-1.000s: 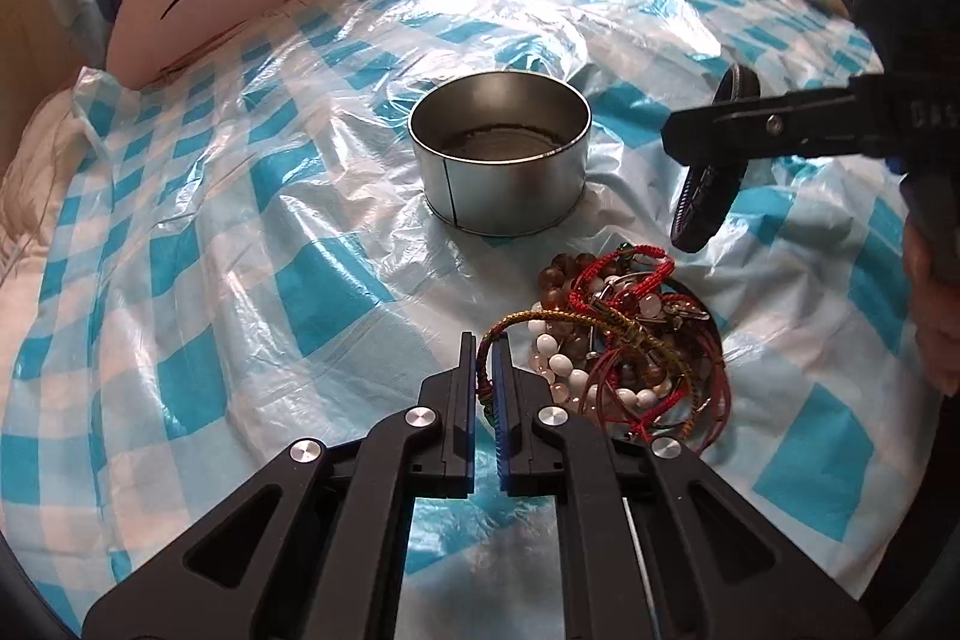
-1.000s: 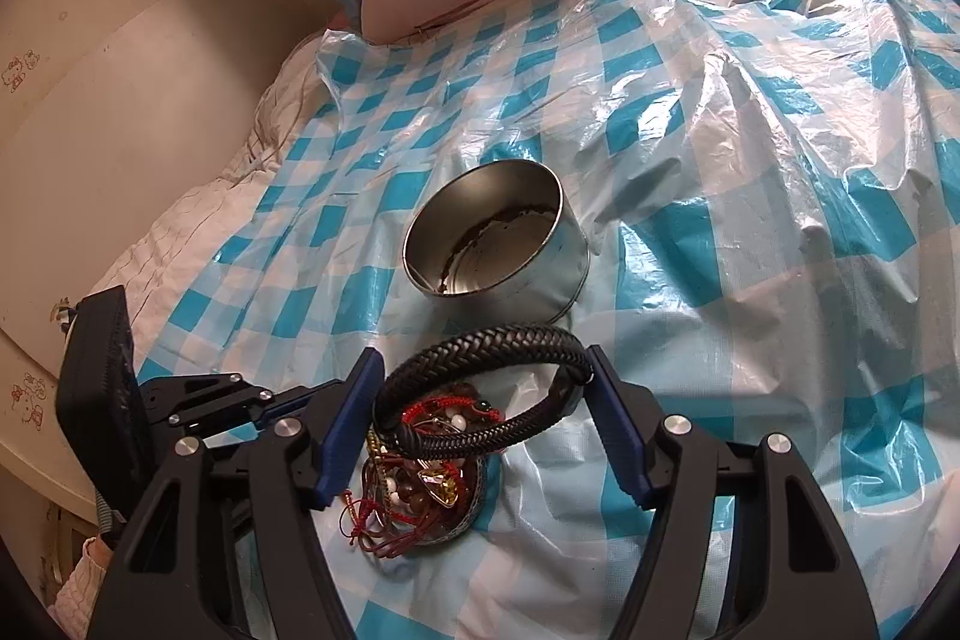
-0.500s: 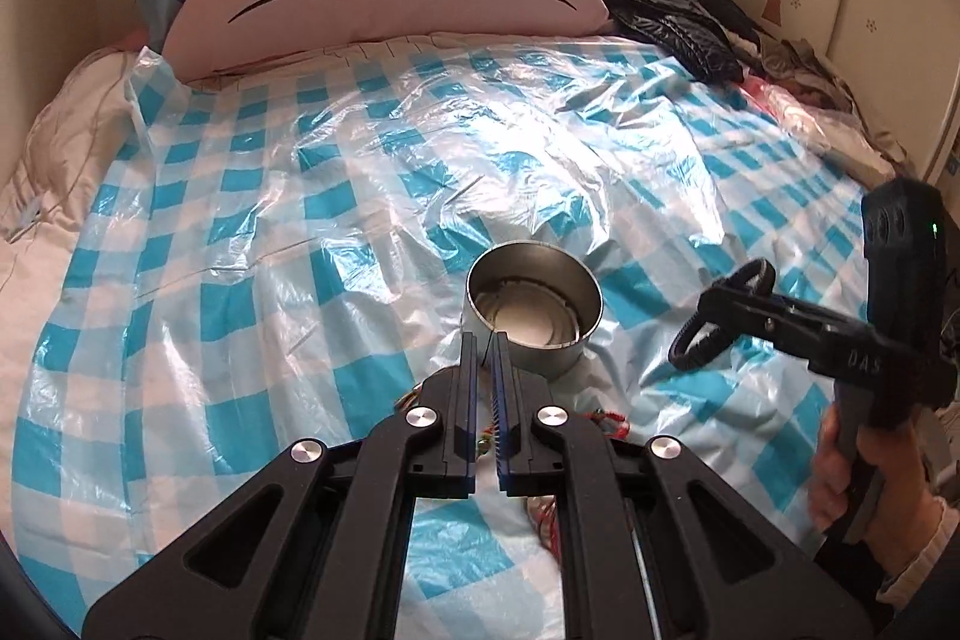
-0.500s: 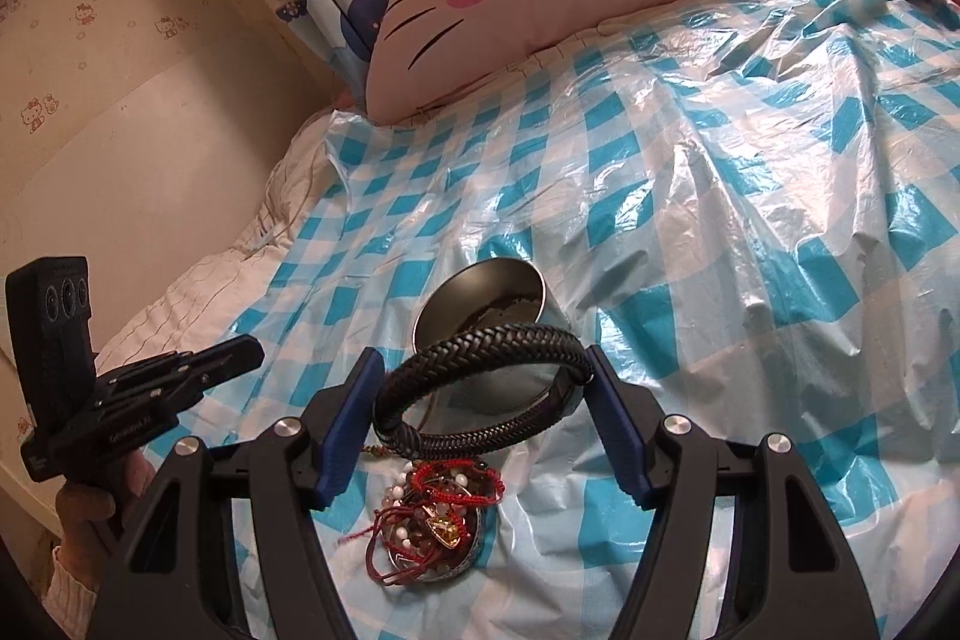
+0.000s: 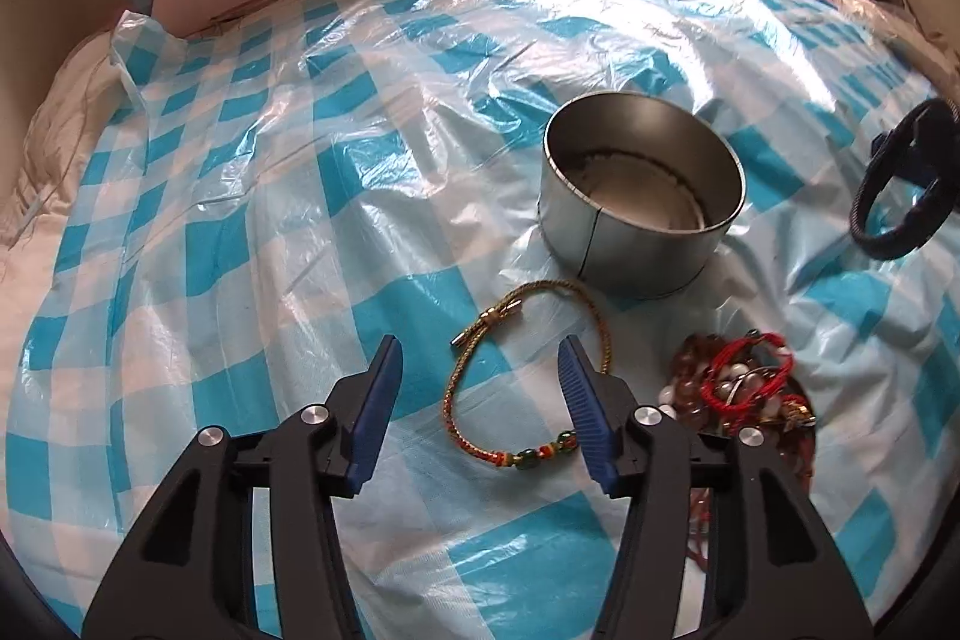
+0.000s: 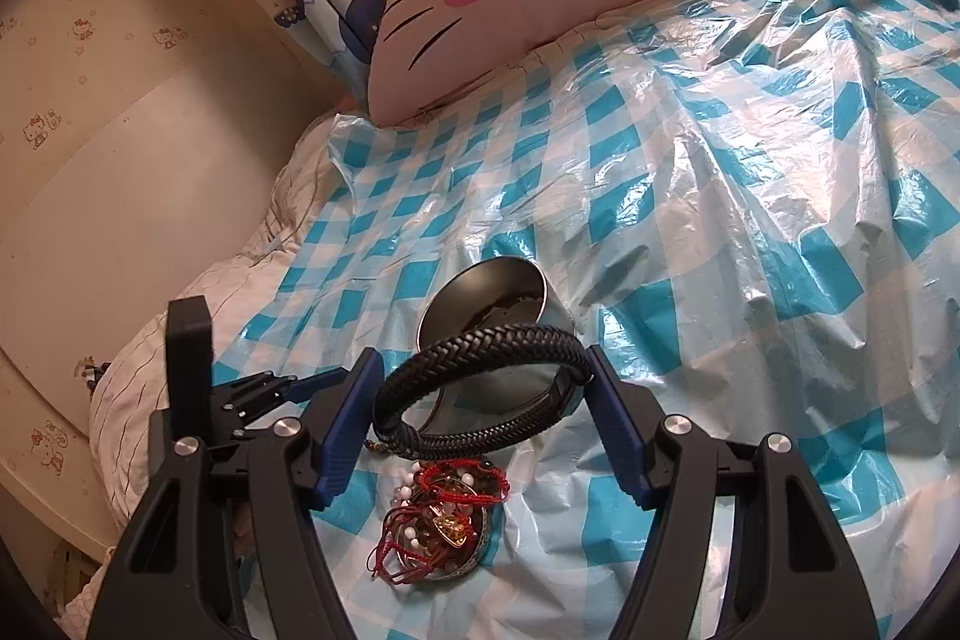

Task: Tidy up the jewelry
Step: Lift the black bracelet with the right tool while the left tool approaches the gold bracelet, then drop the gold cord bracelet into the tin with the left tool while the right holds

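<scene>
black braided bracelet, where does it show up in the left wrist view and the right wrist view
Left wrist view: the black braided bracelet sits at the far right edge, held up right of the metal tin.
Right wrist view: lower centre, spanning the right gripper between its jaws, in front of the tin.
Shared landmark: the metal tin on the checked sheet.

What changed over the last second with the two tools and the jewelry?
The left tool opened and let go of the gold cord bracelet, which now lies alone on the sheet beside the tin, apart from the pile. The right tool still holds the black braided bracelet; tin and pile stayed put.
</scene>
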